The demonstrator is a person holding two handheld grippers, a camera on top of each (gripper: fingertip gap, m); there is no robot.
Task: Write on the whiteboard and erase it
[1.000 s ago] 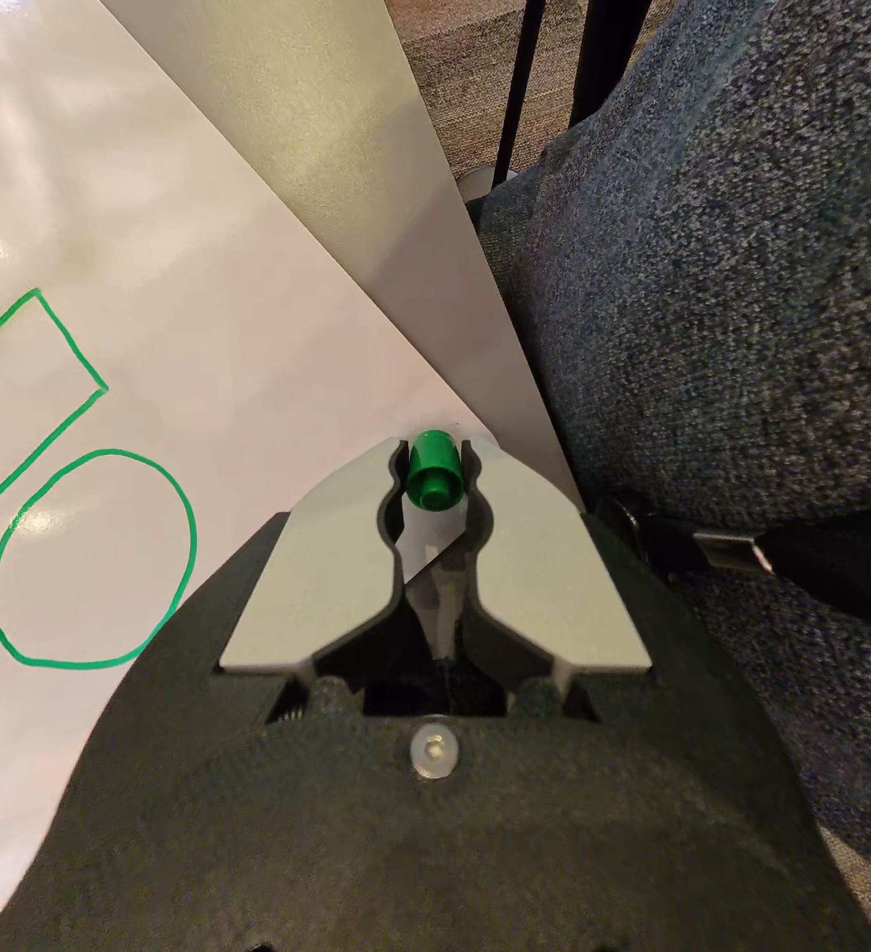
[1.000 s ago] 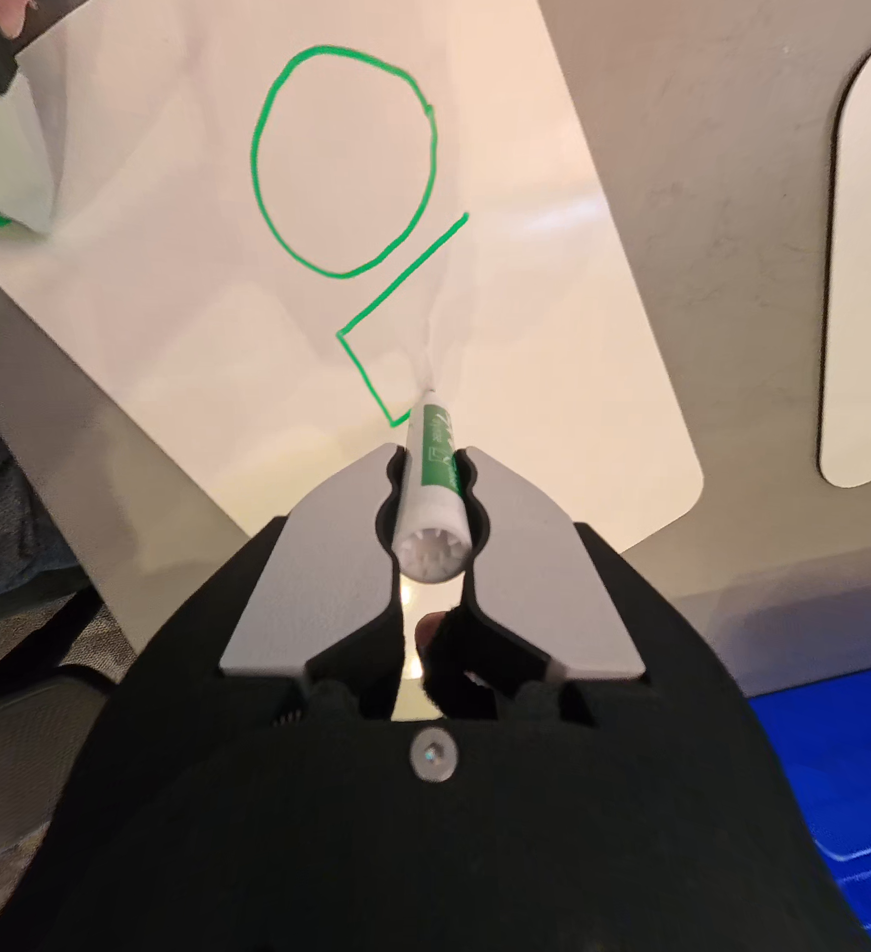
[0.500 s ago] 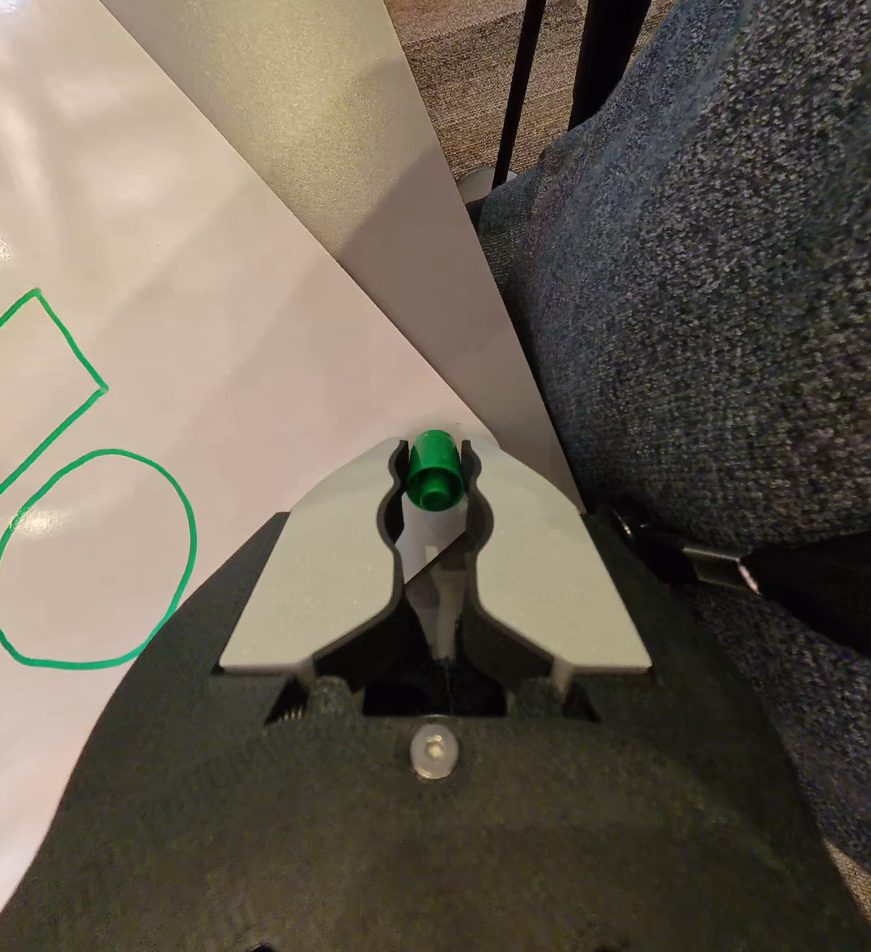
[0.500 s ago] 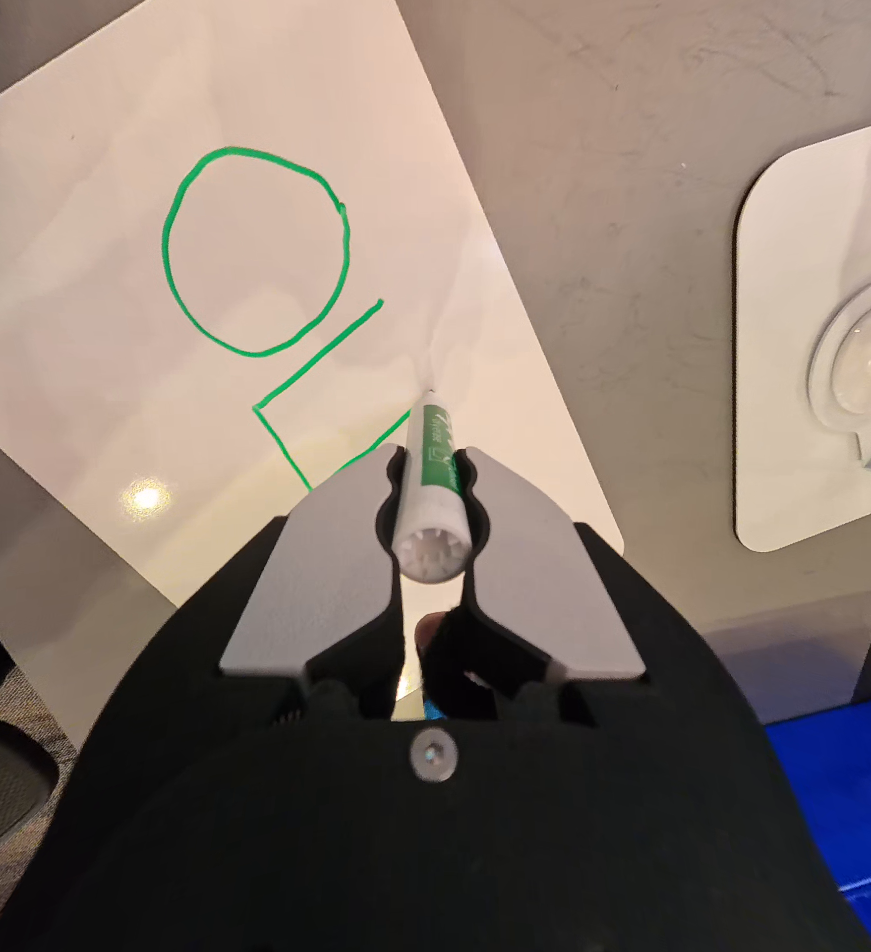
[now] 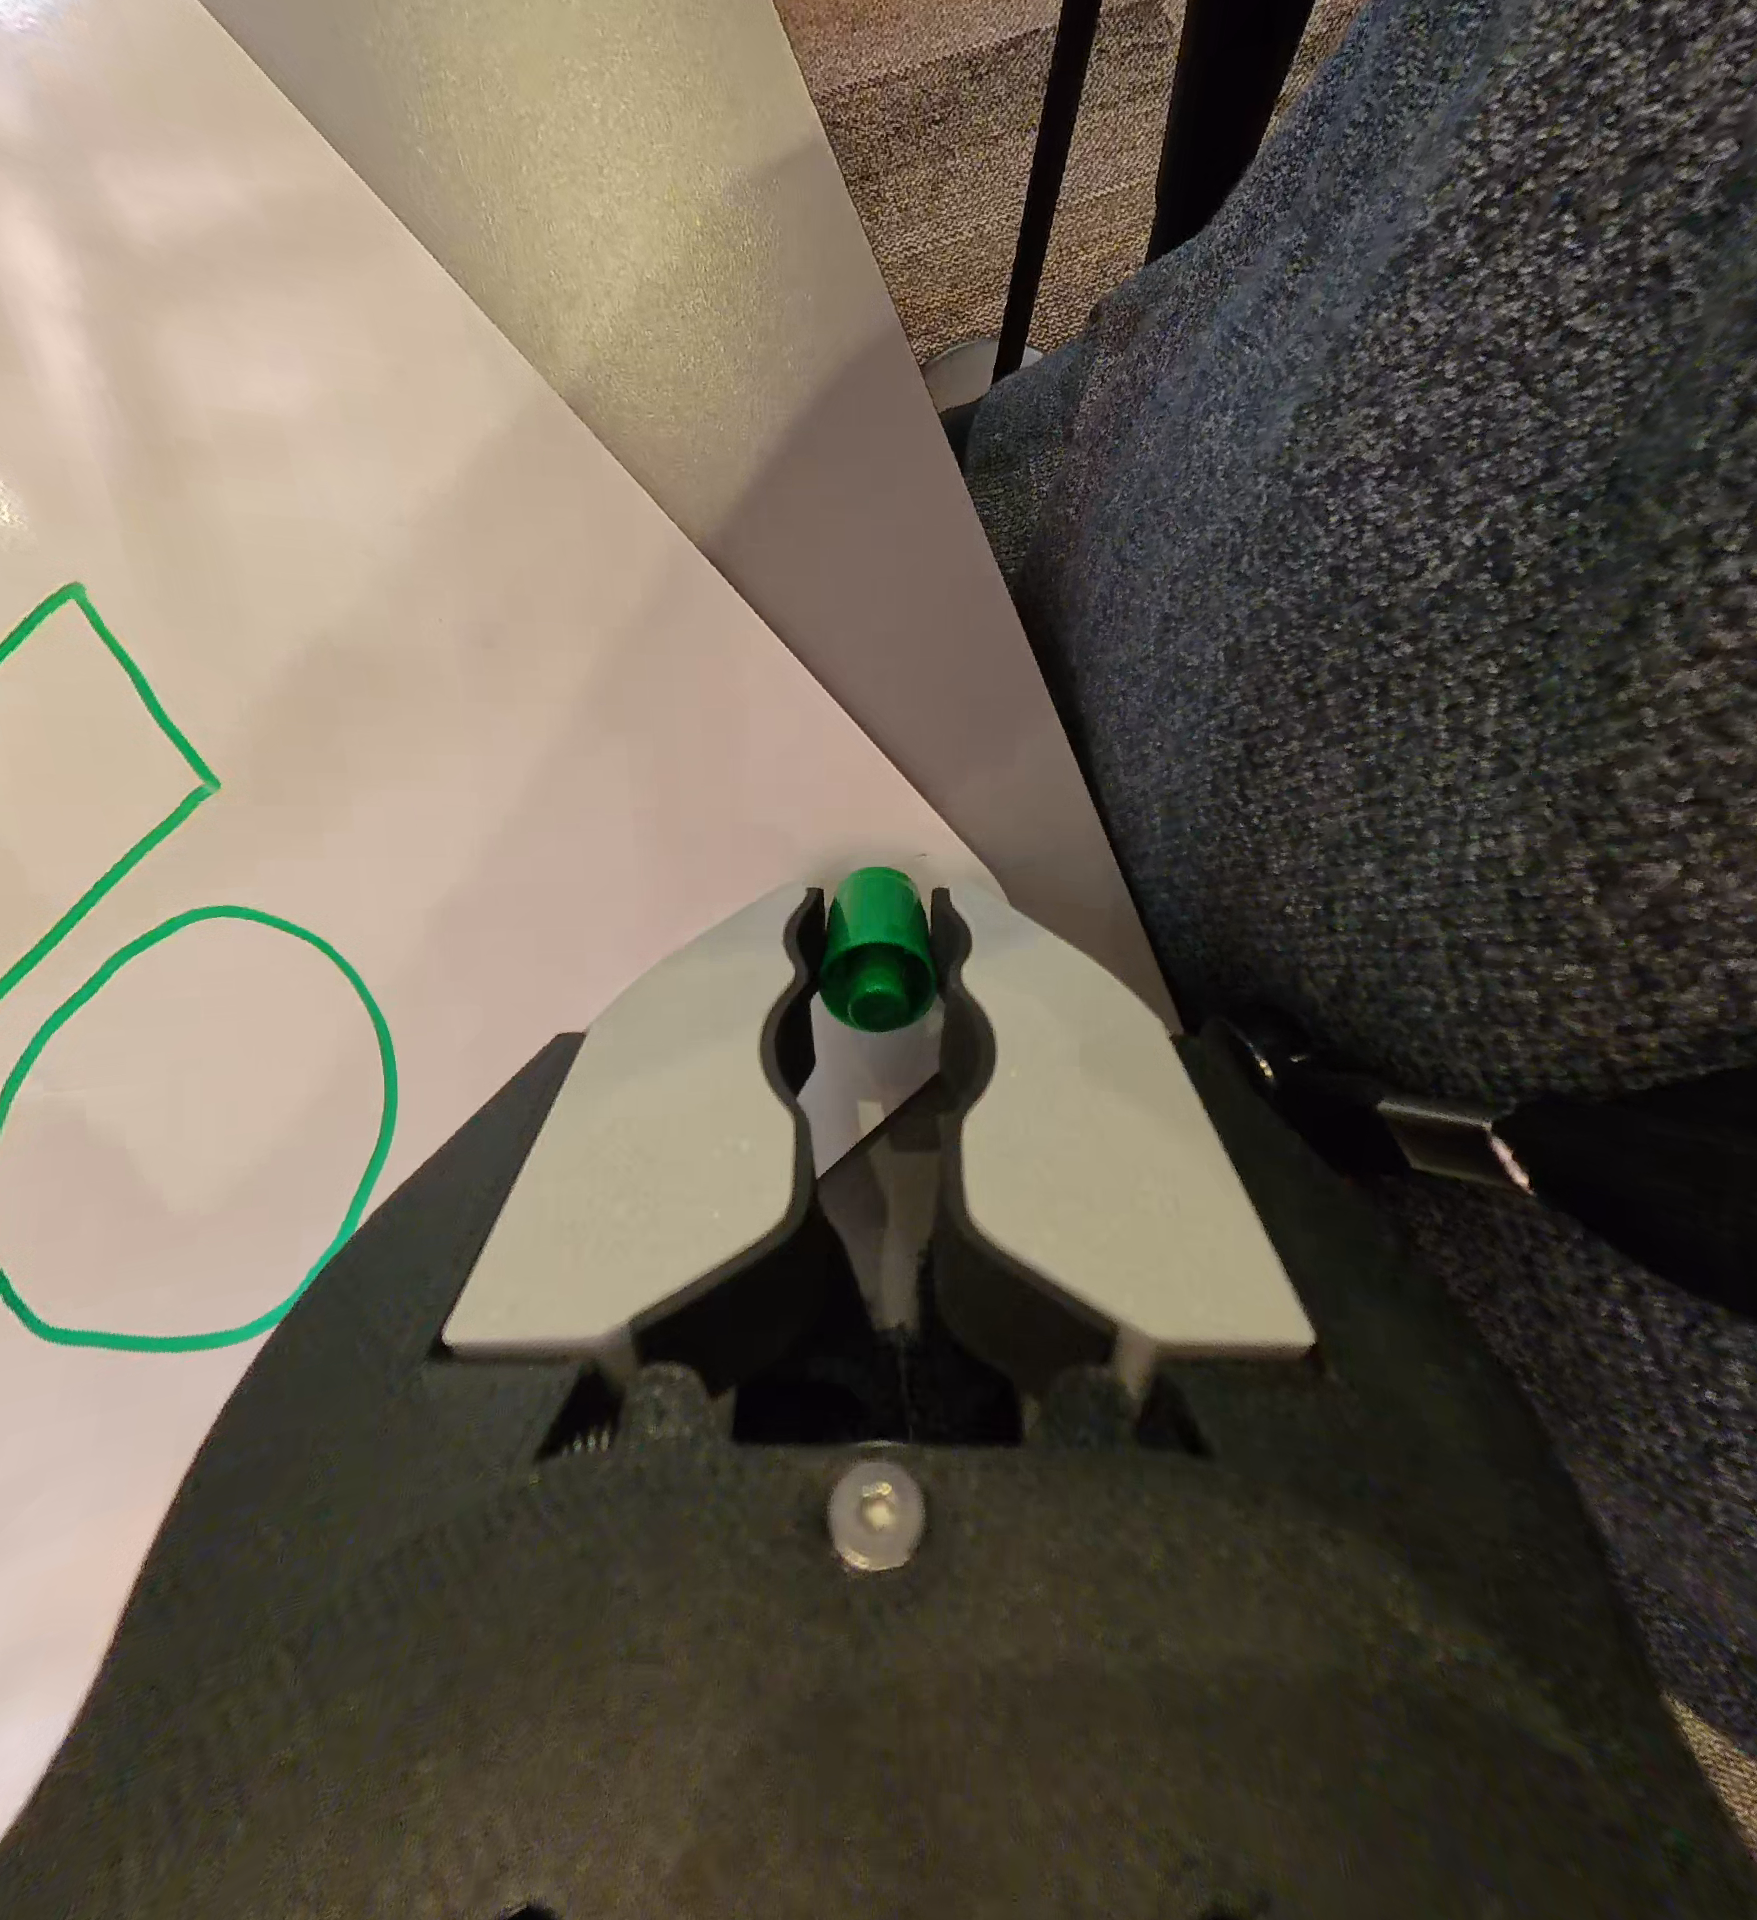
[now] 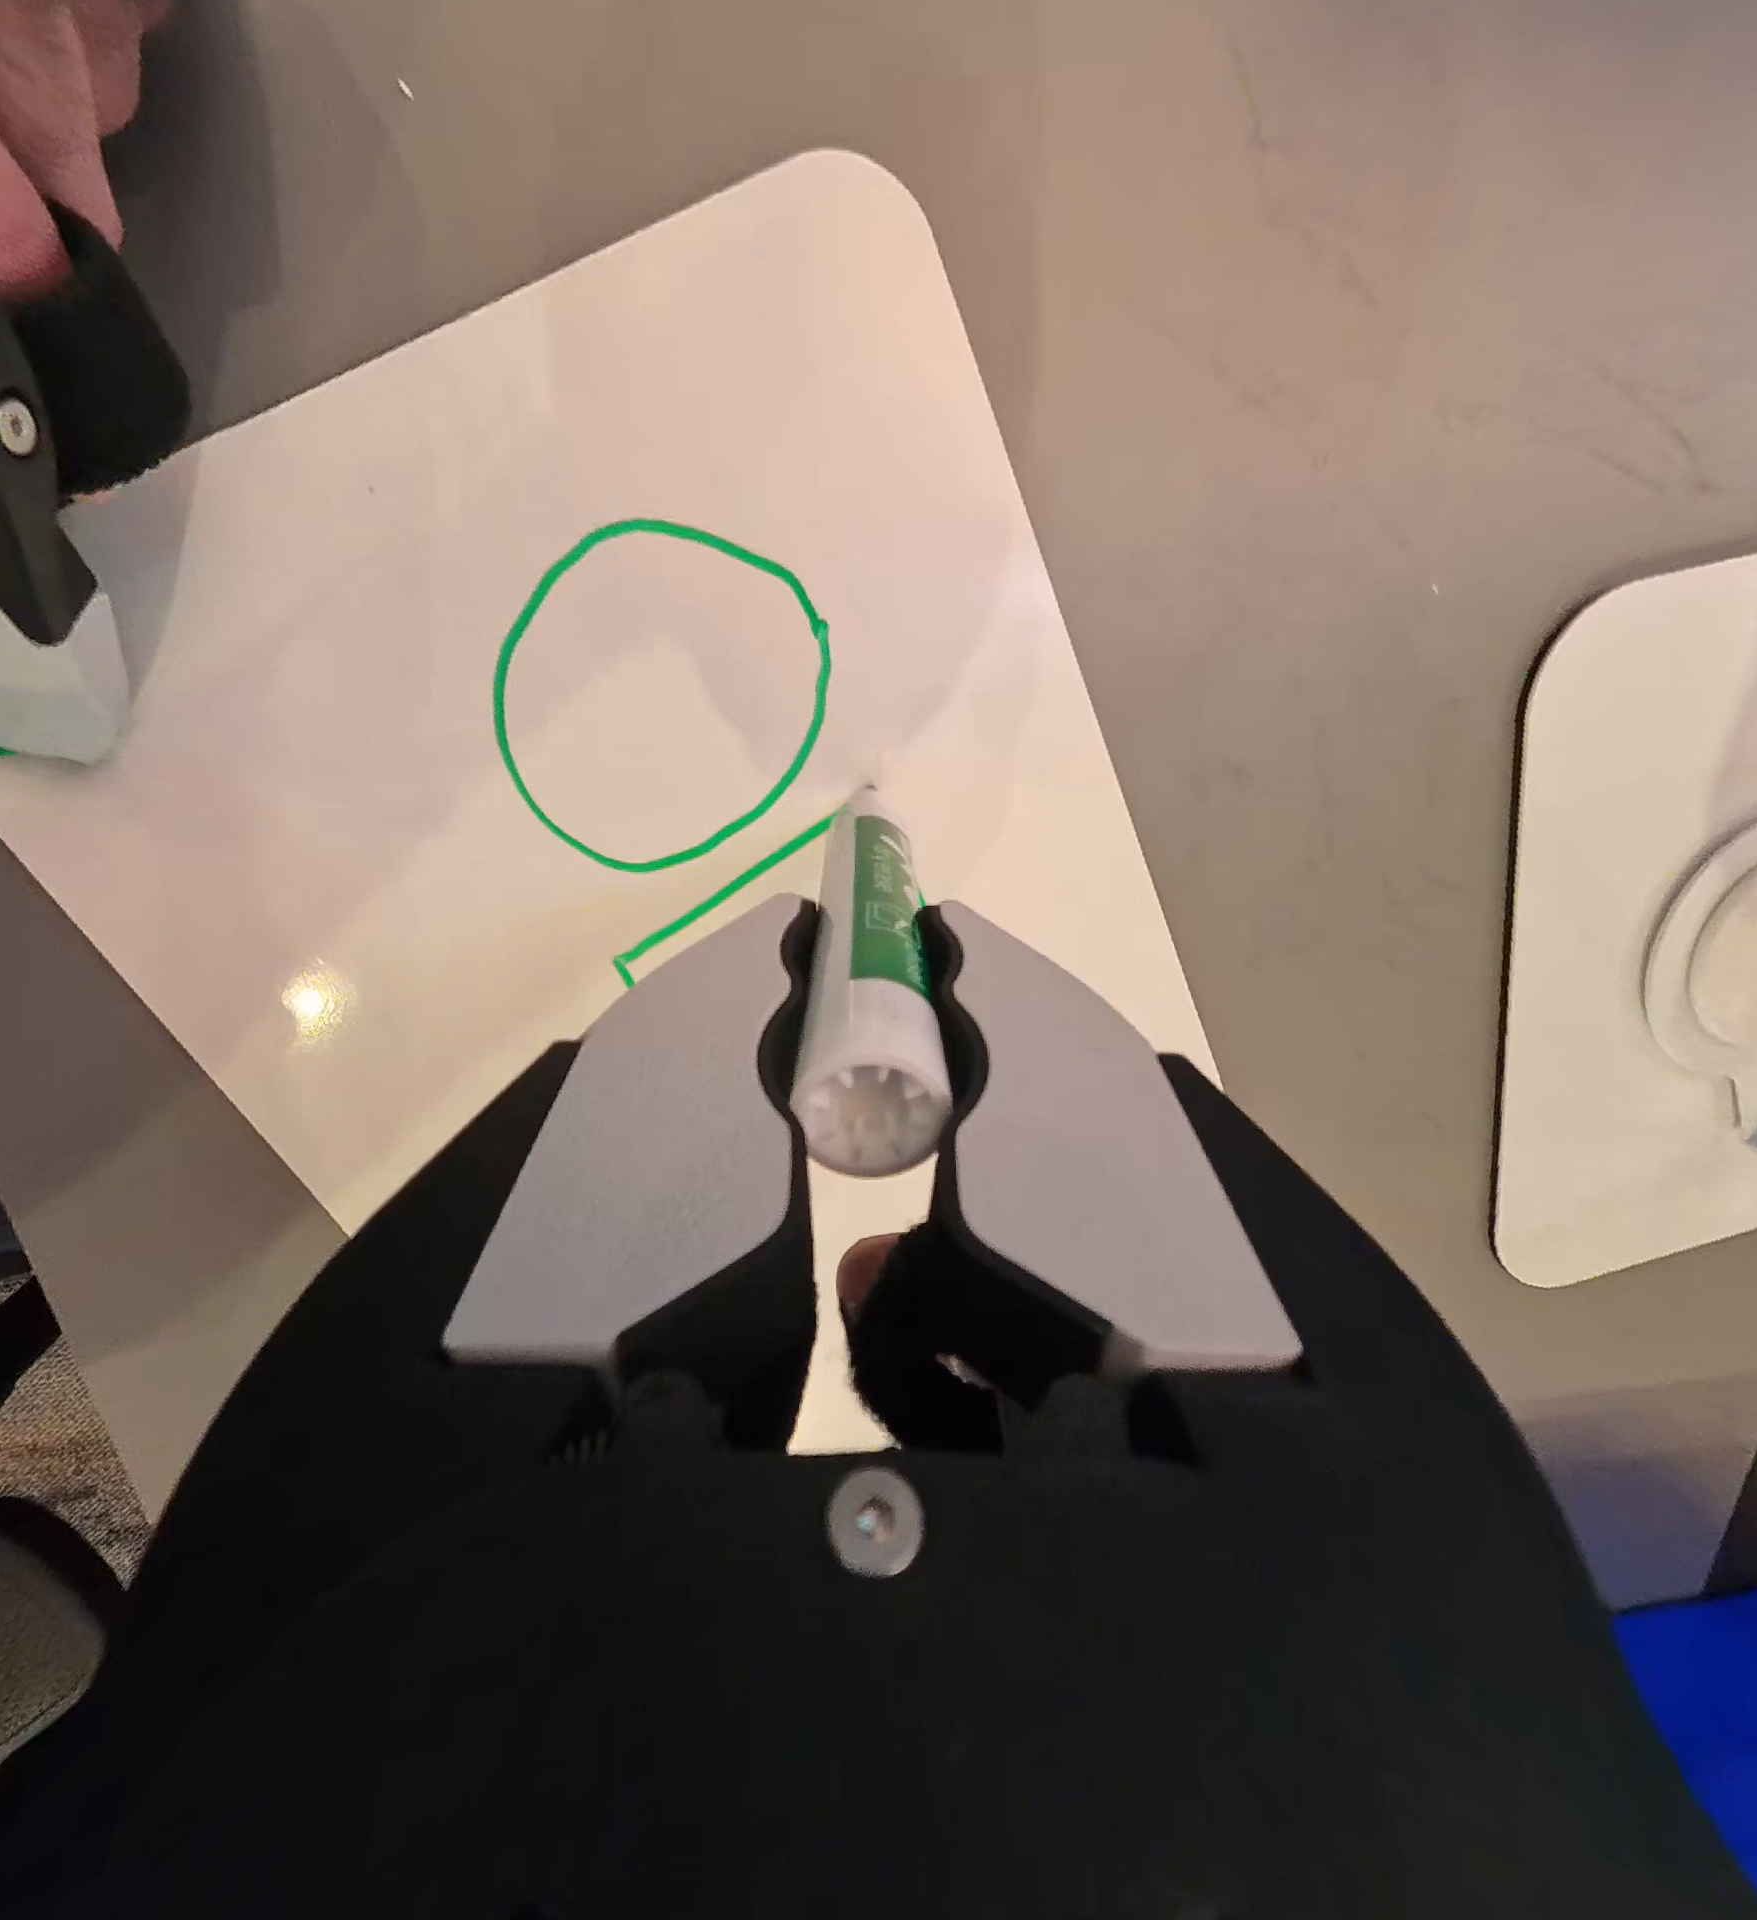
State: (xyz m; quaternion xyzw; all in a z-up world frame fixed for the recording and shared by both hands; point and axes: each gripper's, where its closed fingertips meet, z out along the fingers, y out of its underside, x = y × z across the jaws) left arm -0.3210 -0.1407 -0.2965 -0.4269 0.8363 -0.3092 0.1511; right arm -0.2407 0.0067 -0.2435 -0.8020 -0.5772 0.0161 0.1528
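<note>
Right wrist view: my right gripper (image 6: pixel 872 940) clamps the marker (image 6: pixel 872 966), tip at twelve o'clock on the whiteboard (image 6: pixel 354 644); left gripper (image 5: pixel 874 935) pinches the green cap (image 5: pixel 874 961).

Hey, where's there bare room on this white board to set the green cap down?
Free: the white glossy whiteboard between the green drawn circle, the green drawn rectangle and its edge along the grey table. Crowded: by the green-and-white marker tip, among the lines.

The right gripper (image 6: pixel 872 935) pinched a marker (image 6: pixel 869 997) between both fingers. The left gripper (image 5: pixel 874 935) squeezed a green cap (image 5: pixel 875 961) (both pads pushed on it). A hand (image 6: pixel 12 135) held its black handle.
</note>
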